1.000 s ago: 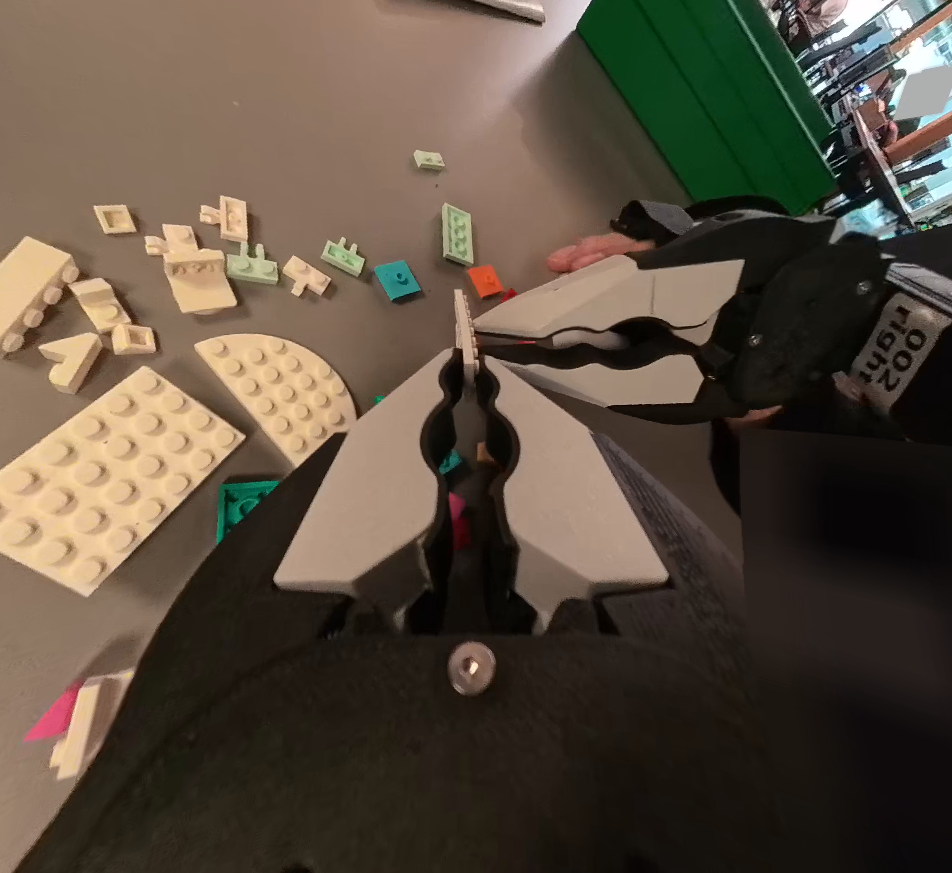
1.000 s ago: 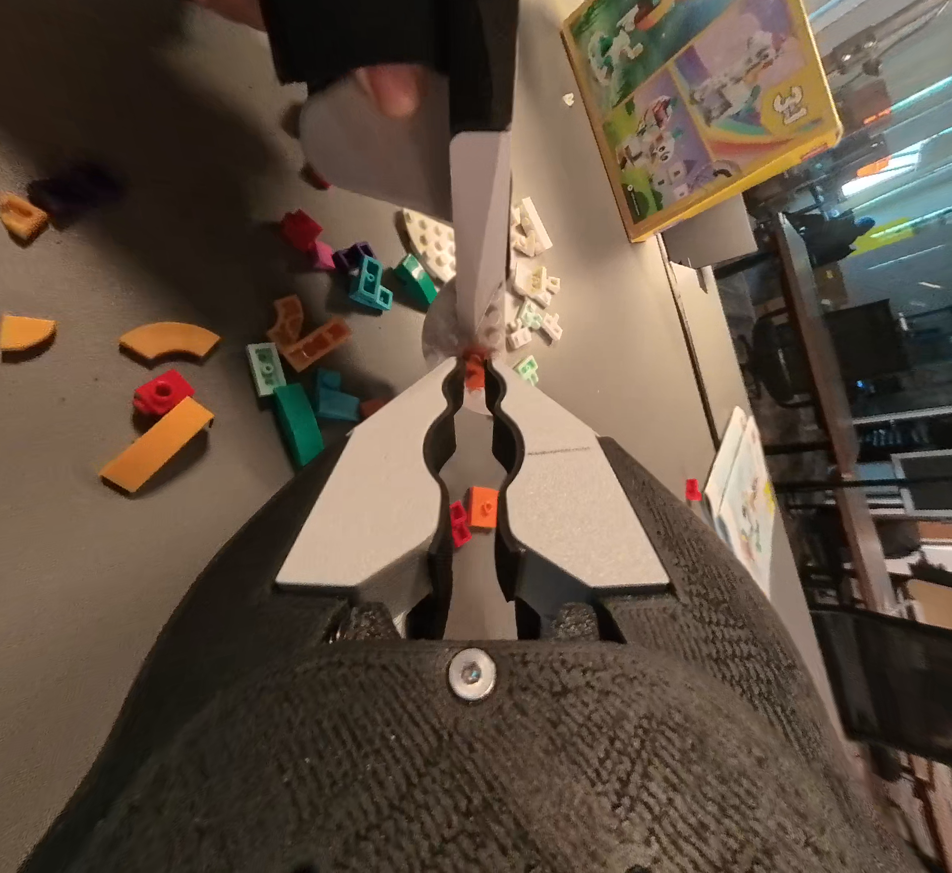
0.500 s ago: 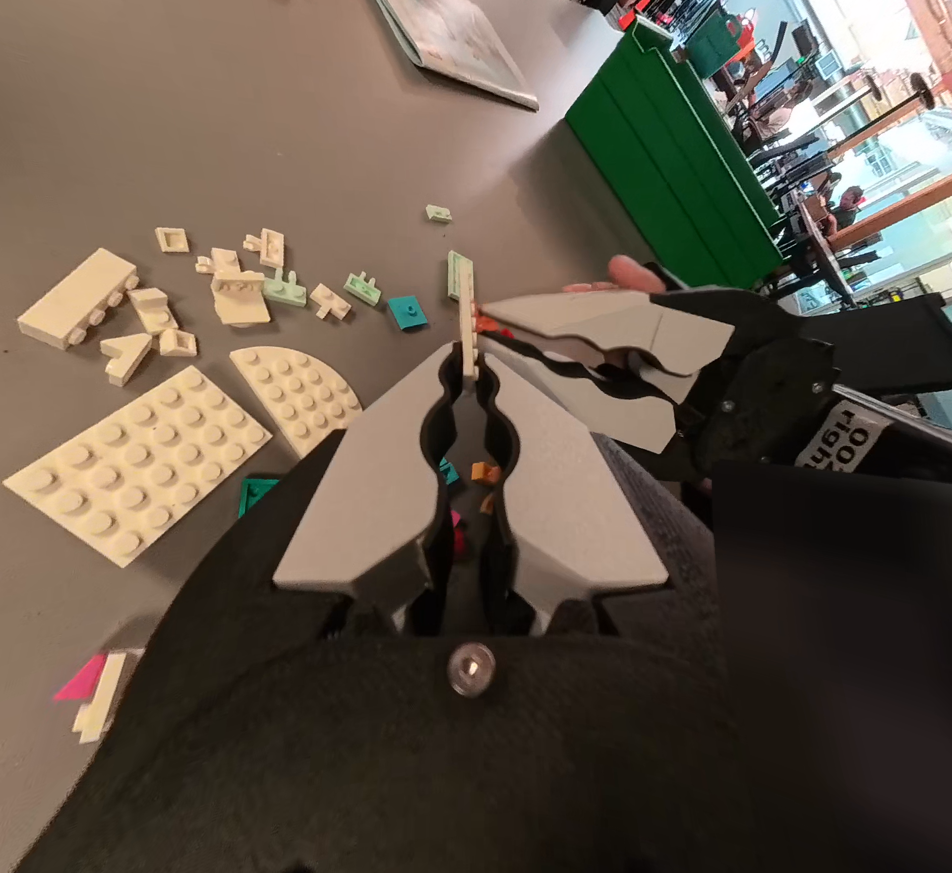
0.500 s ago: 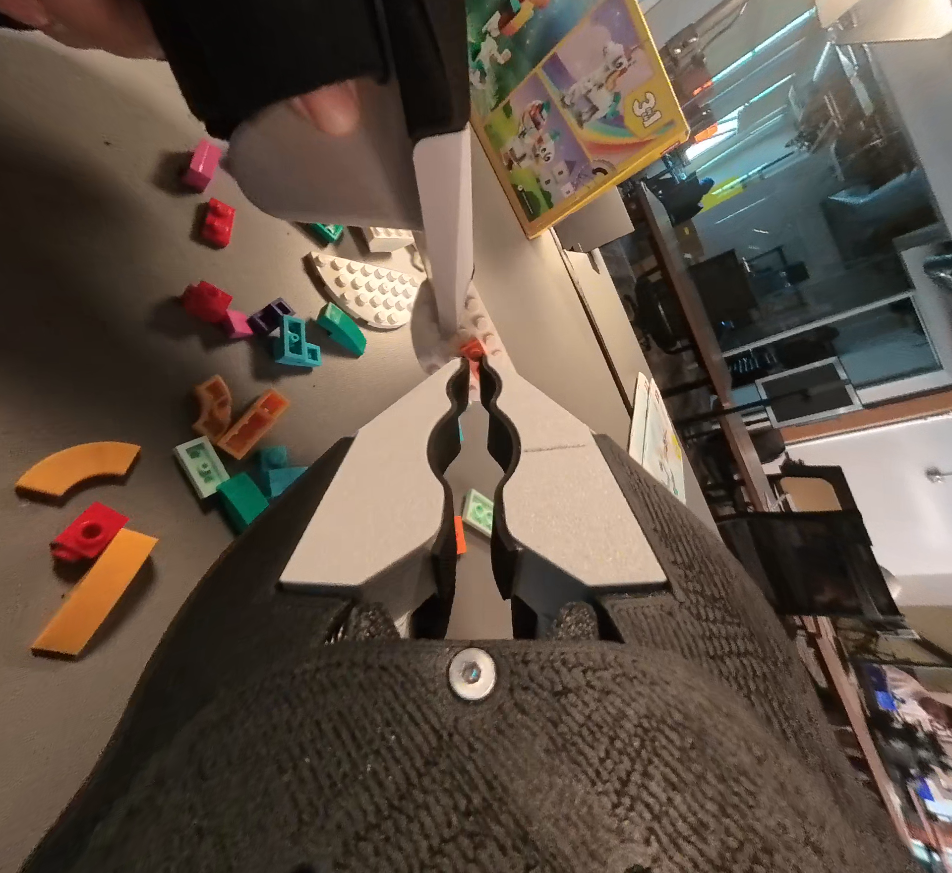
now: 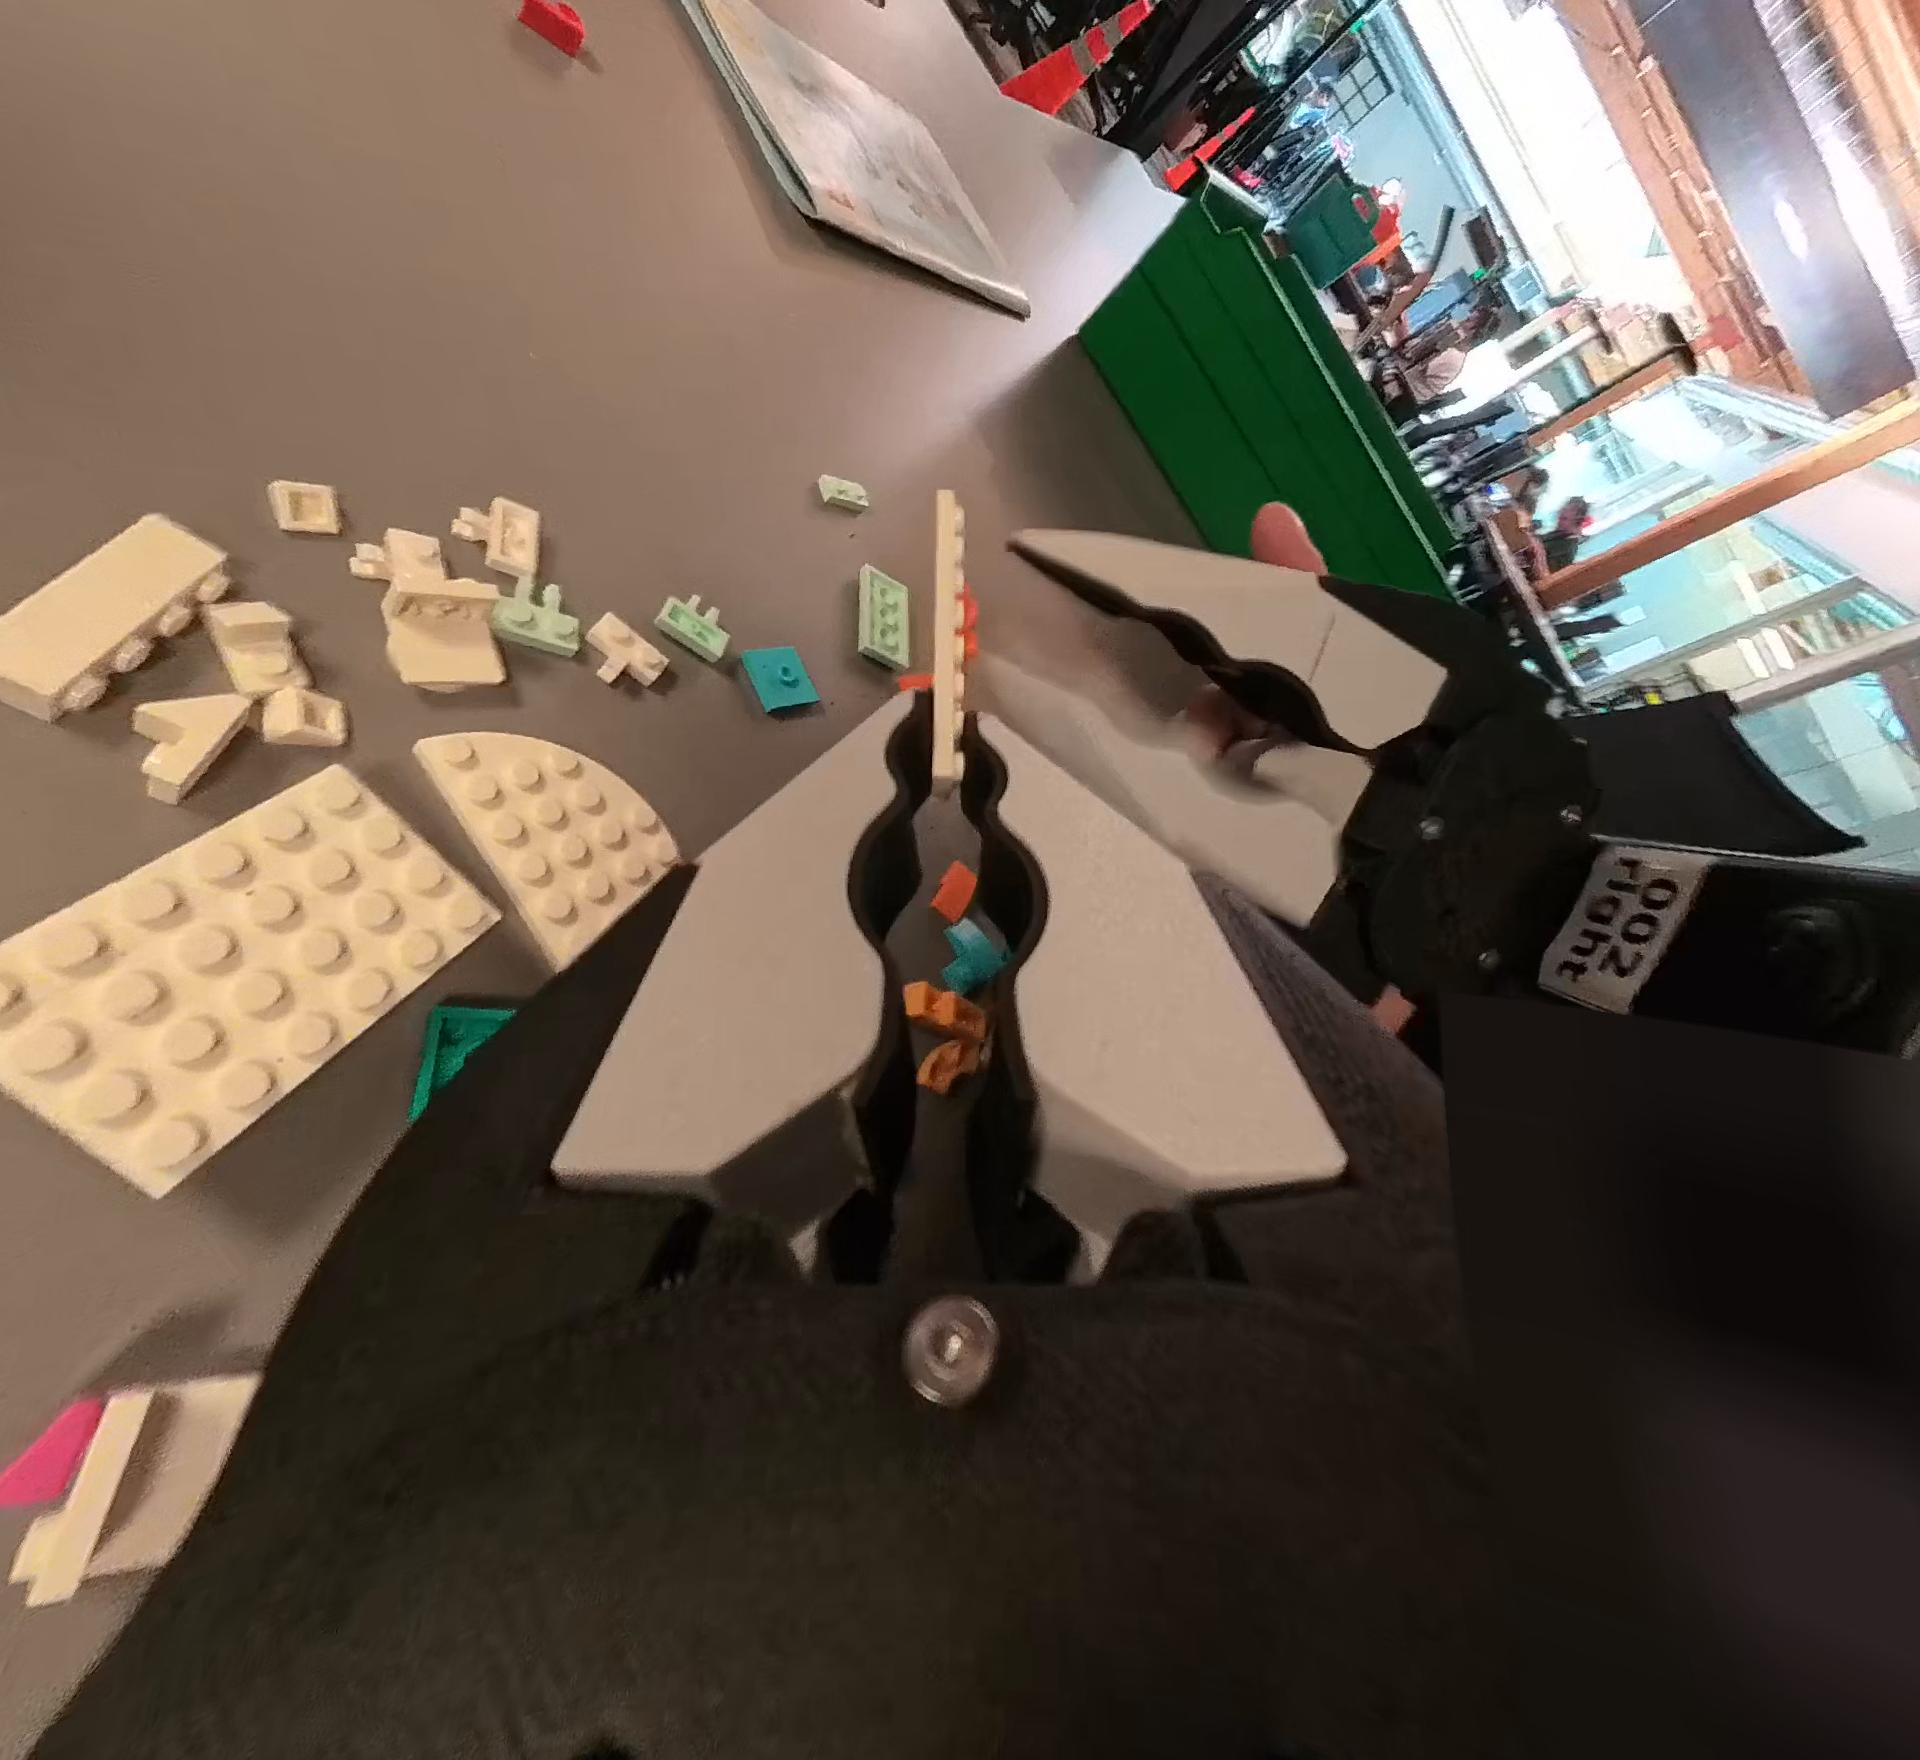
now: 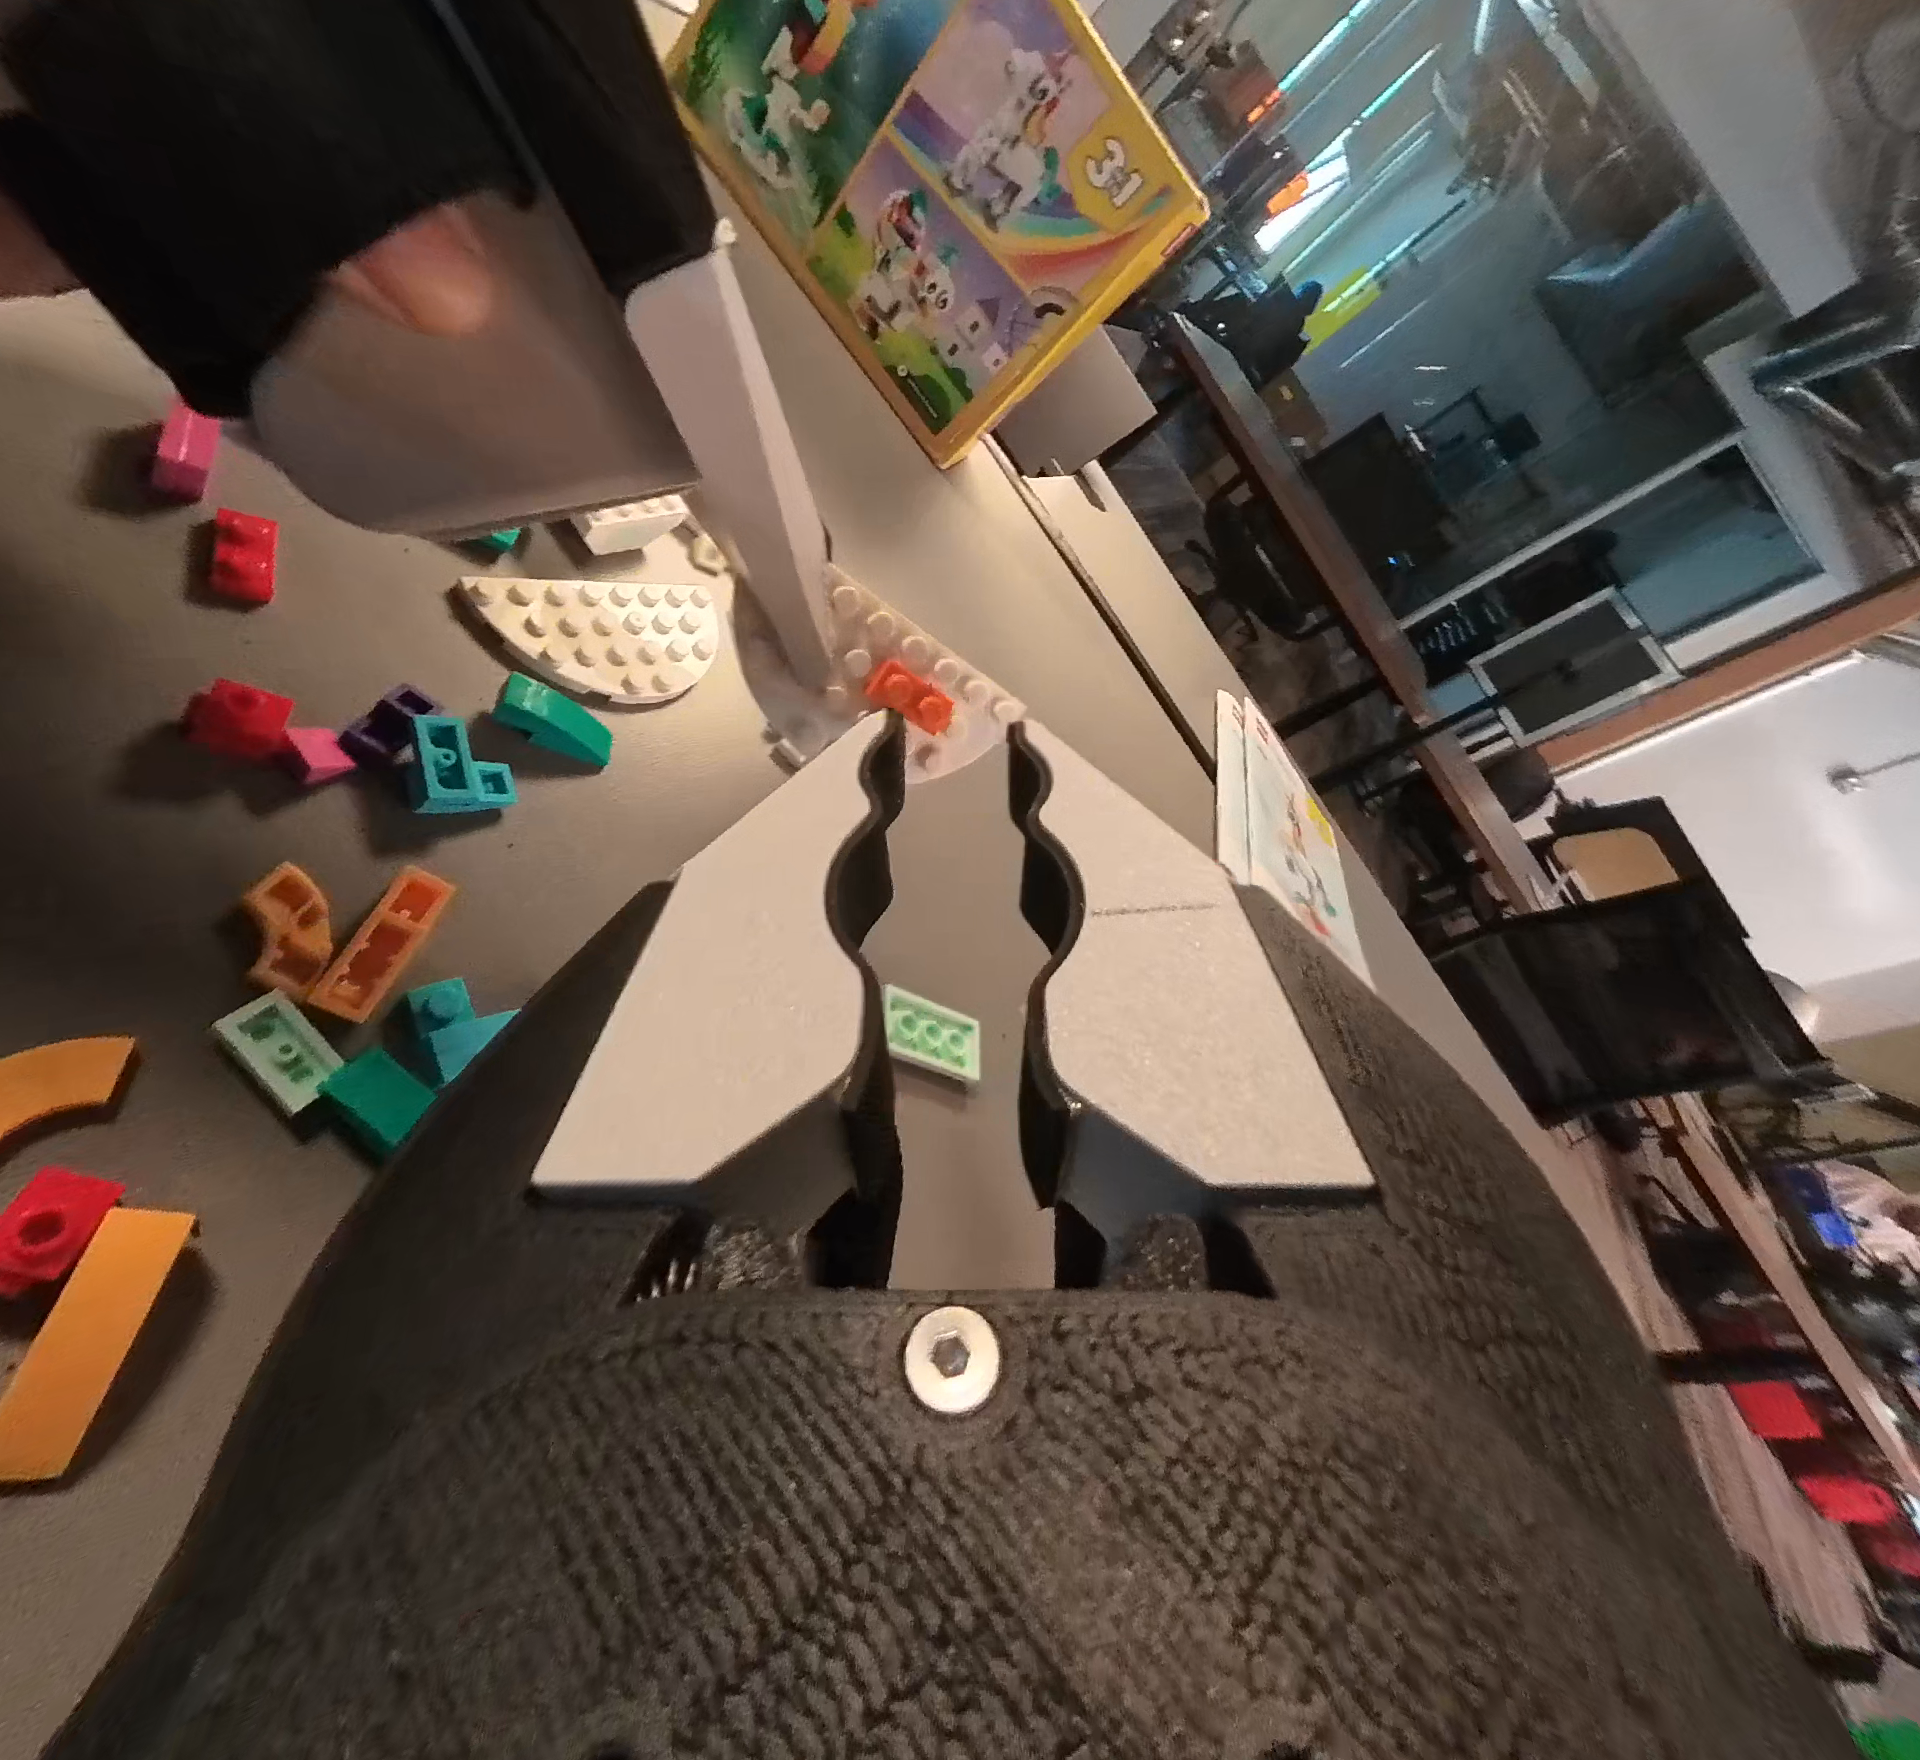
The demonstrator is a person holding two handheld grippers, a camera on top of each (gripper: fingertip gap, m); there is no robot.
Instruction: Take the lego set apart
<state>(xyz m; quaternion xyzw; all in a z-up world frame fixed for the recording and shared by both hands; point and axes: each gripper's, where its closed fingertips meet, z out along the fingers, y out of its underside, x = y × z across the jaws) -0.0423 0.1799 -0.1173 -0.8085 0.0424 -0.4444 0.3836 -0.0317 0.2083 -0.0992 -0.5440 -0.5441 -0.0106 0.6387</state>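
- The white plate point(image 5: 947, 630) is held edge-on above the counter point(image 5: 416, 276), clamped between the jaws of the left gripper point(image 5: 943, 744).
- An orange brick point(image 6: 910, 694) is seen seated on the plate's studded face, near its rounded edge.
- The right gripper point(image 6: 945, 739) is positioned just beside the brick with its jaws apart and nothing between them.
- The plate is judged light, thin and stiff; its smooth plastic is likely to slip or twist under side load, so a deep grip across its flat faces is advised.
- The brick is small and press-fitted; it should be taken by its 2 long sides and tilted off.
- The grey, matt counter is strewn with loose pieces, among them a large plate point(image 5: 218, 962).
- The set's box point(image 6: 935, 141) stands behind; an open office lies beyond.
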